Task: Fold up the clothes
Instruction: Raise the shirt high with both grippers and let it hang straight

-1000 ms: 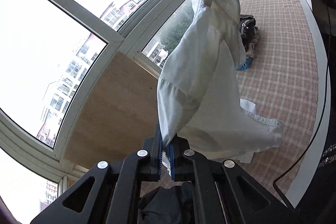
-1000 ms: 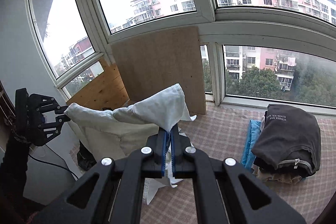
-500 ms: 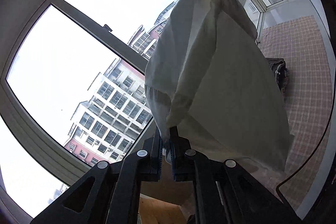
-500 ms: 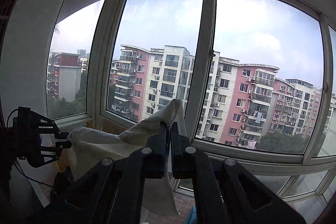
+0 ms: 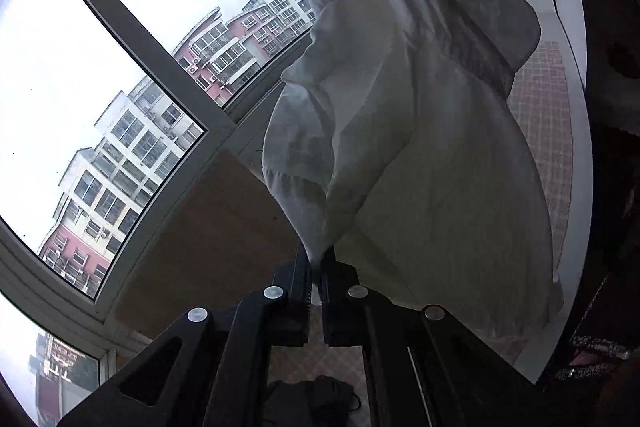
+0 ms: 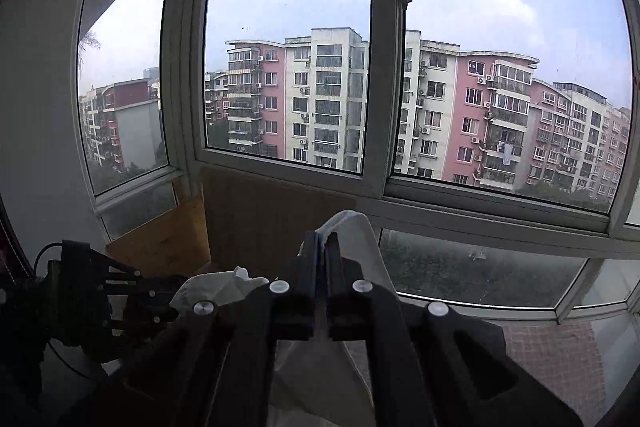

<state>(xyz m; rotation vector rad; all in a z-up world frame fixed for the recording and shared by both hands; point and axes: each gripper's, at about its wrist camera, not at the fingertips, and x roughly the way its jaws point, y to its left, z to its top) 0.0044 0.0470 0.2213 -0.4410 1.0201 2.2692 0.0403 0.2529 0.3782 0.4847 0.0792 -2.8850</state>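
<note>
— What's carrying everything here?

— A flat surface under a pinkish checked cover (image 5: pixel 538 115). In the left wrist view one strip of it runs along the 3 o'clock side, and another patch shows at 6 o'clock, between the black fingers.

— Anything lying on it?

— A dark garment (image 5: pixel 316 401), crumpled, right at 6 o'clock (only its top edge shows, so I can't tell what sort it is).

— And the right wrist view?

— The same checked cover (image 6: pixel 552 351) at about 4 o'clock, bare where it shows, reaching up to the window frame.

— That brown board (image 5: pixel 216 235)?

— It stands against the window at 8 o'clock; its foot is hidden.
</note>
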